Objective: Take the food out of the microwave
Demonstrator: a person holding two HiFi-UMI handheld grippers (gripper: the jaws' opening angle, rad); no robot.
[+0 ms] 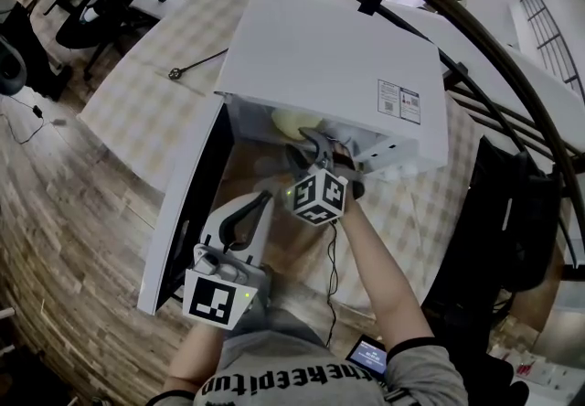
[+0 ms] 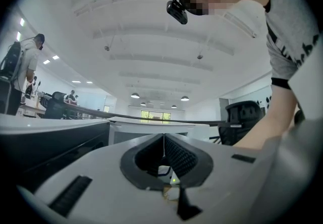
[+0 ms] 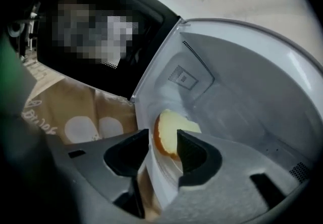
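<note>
A white microwave [image 1: 329, 57] stands on a surface [image 1: 137, 93] covered with a pale checked cloth. Its door [image 1: 187, 212] hangs wide open, swung out to the left and toward the near side, with the dark window facing inward.

The right hand-held gripper [image 1: 311, 150] reaches into the open front of the microwave, angled downward. In the right gripper view its jaws [image 3: 164, 137] stand wide apart. The food [image 3: 169, 127], a pale yellowish piece with an orange-brown edge, lies on the white floor of the microwave's inside, near the left wall. It shows in the gap between the two jaws, just past their tips, and the pads are not clamped on it. From the head view the food [image 1: 291, 123] shows as a pale round shape just inside the opening, beyond the right hand-held gripper.

The left hand-held gripper [image 1: 260, 203] is held low on the near side, in front of the open door and apart from the microwave. Its jaws [image 2: 164, 137] are pressed together with nothing between them.

A thin black cable [image 1: 196, 66] lies on the cloth to the left of the microwave.
</note>
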